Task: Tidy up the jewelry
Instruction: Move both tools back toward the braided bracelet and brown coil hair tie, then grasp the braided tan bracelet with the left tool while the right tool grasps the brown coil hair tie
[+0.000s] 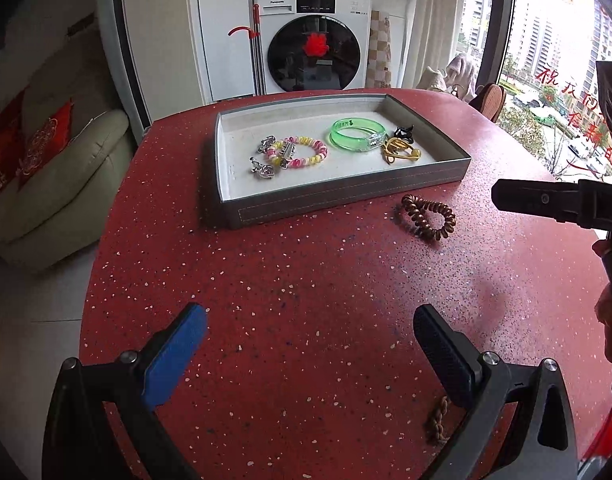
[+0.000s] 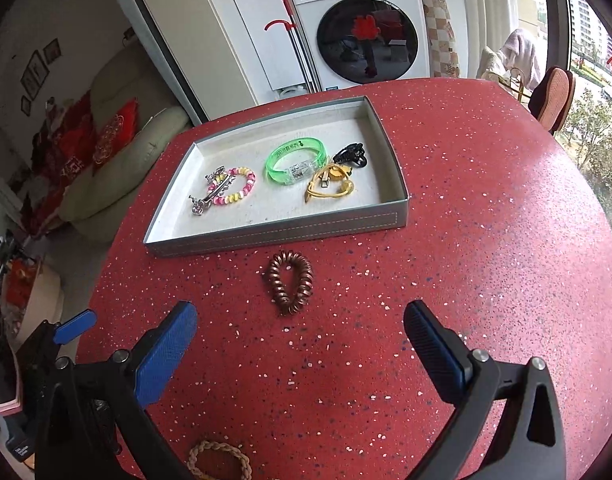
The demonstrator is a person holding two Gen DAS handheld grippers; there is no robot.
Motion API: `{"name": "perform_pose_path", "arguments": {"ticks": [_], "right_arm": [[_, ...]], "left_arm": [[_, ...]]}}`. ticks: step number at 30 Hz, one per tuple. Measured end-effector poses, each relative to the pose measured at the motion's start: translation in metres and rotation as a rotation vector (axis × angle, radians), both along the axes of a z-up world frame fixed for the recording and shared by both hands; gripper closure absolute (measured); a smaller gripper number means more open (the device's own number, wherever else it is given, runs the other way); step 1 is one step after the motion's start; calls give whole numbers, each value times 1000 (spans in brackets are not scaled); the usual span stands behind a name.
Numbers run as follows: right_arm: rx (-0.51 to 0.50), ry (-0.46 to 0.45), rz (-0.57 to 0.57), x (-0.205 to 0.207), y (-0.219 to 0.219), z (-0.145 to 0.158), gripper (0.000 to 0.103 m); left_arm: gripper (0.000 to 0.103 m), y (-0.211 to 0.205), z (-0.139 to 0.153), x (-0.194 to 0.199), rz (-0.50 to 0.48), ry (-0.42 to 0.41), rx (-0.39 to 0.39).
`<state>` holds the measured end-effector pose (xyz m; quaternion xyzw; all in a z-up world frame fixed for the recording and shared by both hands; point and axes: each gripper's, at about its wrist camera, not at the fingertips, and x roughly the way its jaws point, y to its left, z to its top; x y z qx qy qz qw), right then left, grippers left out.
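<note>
Braided tan cord bracelet point(image 2: 219, 460) lies nearest, at the near table edge just under the right gripper point(image 2: 302, 332), whose blue-padded fingers stand wide apart and empty. Directly ahead of it, the brown spiral hair tie point(image 2: 290, 282) rests on the red speckled table point(image 2: 486, 240), just in front of the near wall of the grey tray point(image 2: 282, 232). Inside the tray sit a pink-and-yellow beaded bracelet point(image 2: 236, 190) with silver charms, a green bangle point(image 2: 297, 159), a yellow cord piece point(image 2: 328, 188) and a black hair claw point(image 2: 350, 155).

The left gripper point(image 1: 310, 334) is likewise spread and holds nothing.

The spiral tie looks like the next pick. It is springy, so I would straddle its narrow waist, close on the coils themselves rather than the hollow, then lift clear of the tray wall and release over the bare middle.
</note>
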<state>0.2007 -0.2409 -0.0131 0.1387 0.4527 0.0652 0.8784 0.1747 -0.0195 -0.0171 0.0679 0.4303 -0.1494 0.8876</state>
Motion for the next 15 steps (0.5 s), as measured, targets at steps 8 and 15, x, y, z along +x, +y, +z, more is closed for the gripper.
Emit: {"name": "perform_pose_path", "arguments": {"ticks": [8, 15], "right_arm": [[8, 59, -9, -18, -7, -21, 0], [-22, 73, -4, -24, -5, -27, 0]], "left_arm": [[0, -6, -10, -23, -80, 34, -10], [0, -27, -17, -45, -191, 42, 22]]}}
